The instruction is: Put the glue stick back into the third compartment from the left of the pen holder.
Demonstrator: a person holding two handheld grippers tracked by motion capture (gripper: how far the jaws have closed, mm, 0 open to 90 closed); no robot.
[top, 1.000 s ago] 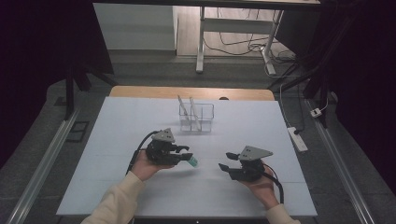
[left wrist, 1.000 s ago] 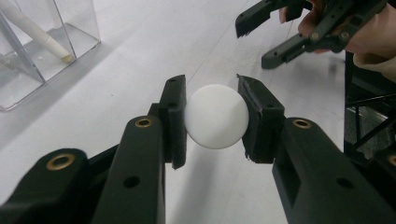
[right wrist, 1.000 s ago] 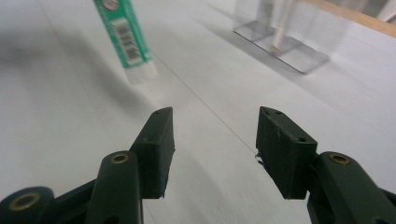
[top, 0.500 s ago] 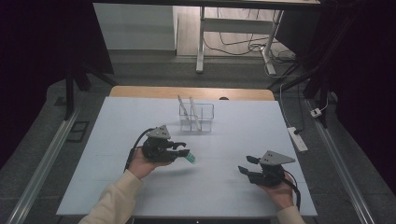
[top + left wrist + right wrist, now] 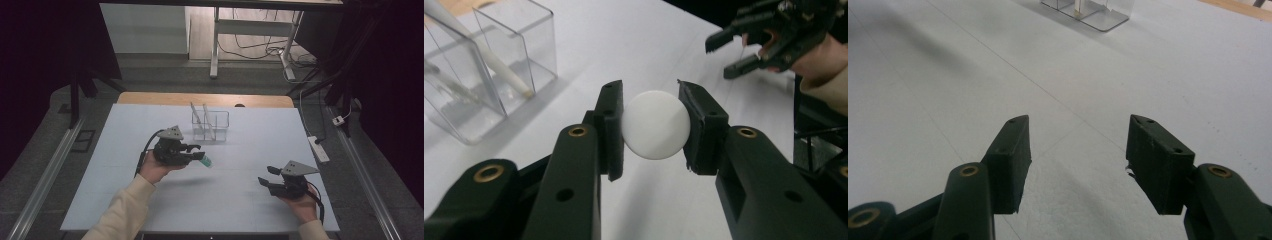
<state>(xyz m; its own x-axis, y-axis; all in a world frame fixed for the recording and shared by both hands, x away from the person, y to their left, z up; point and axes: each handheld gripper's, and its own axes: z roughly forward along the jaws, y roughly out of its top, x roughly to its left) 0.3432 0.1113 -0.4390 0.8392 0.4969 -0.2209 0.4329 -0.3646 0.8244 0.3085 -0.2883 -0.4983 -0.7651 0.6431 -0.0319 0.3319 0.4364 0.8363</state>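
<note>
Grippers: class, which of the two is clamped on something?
The left gripper: its pads press a white round-ended tube. The right gripper has nothing between its jaws.

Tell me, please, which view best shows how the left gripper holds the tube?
The left gripper view: the tube's white round end sits pinched between both pads. The high view shows its green tip past the left gripper.

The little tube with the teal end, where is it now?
In the high view the small white tube with a teal end is gripped in the left tongs, left of centre, just before the clear plastic holder.
</note>
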